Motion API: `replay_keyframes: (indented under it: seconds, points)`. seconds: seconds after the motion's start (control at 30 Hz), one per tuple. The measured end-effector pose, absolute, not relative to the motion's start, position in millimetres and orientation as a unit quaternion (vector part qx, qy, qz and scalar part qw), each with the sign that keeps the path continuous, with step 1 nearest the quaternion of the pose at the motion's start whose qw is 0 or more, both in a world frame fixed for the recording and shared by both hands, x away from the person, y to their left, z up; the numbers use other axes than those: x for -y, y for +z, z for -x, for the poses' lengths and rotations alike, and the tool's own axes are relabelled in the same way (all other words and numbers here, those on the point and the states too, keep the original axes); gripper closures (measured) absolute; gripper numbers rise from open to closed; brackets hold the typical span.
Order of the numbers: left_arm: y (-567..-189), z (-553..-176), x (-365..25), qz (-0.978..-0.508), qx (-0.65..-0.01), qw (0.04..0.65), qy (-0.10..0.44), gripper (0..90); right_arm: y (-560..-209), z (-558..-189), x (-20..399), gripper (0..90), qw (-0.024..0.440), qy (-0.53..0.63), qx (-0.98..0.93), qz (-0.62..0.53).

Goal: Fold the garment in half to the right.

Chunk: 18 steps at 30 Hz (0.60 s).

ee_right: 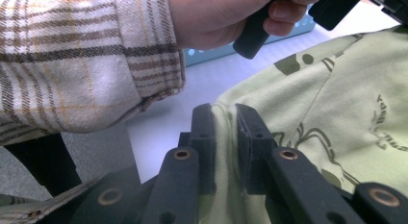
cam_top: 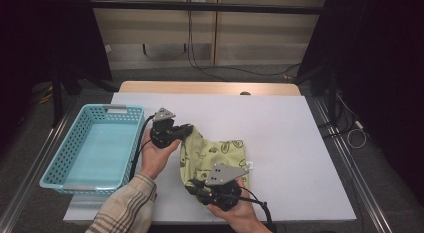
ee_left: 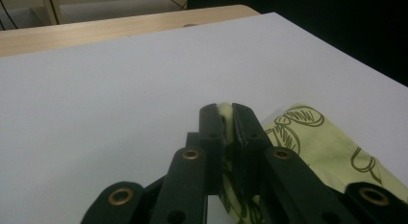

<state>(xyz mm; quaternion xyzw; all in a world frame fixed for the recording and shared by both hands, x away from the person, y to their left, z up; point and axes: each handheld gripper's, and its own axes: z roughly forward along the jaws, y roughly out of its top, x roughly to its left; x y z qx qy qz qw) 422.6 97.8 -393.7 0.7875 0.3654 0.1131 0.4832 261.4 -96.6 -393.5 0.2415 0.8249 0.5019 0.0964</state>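
On the worktop: white, matte, smooth sheet [cam_top: 280, 138] over a pale wood top, bearing a crumpled cloth.
Cloth: soft yellow-green fabric [cam_top: 212, 155] with dark olive line drawings, bunched and creased, just right of the basket, between both hands.
Basket: turquoise plastic [cam_top: 67, 153], rectangular, perforated lattice walls, at the left edge.
Left tongs: [ee_left: 227, 113] black jointed bars with brass rivets, pressed together on a thin fold of the cloth's upper left corner.
Right tongs: [ee_right: 223, 116] pinching the cloth's near edge, fabric wedged between the pads.
High view: grey three-cornered plates, trailing cables.
Right gripper view: plaid flannel sleeve [ee_right: 82, 60], close and woolly.
Hands: left palm up under its gripper; right gripping from the near edge.
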Motion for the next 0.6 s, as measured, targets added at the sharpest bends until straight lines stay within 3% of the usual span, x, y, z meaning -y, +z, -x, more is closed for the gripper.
replay_keyframes:
  seconds: [0.17, 0.6]
  points:
    - [-393, -424, -92, -0.768, -0.378, 0.509, 0.085, 84.1, -394, -258, 101, 79.4, 0.094, 0.504, -0.821, -0.251]
    - [-394, -424, -73, -0.777, -0.361, 0.507, 0.095, 84.2, -392, -254, 114, 79.7, 0.106, 0.513, -0.813, -0.254]
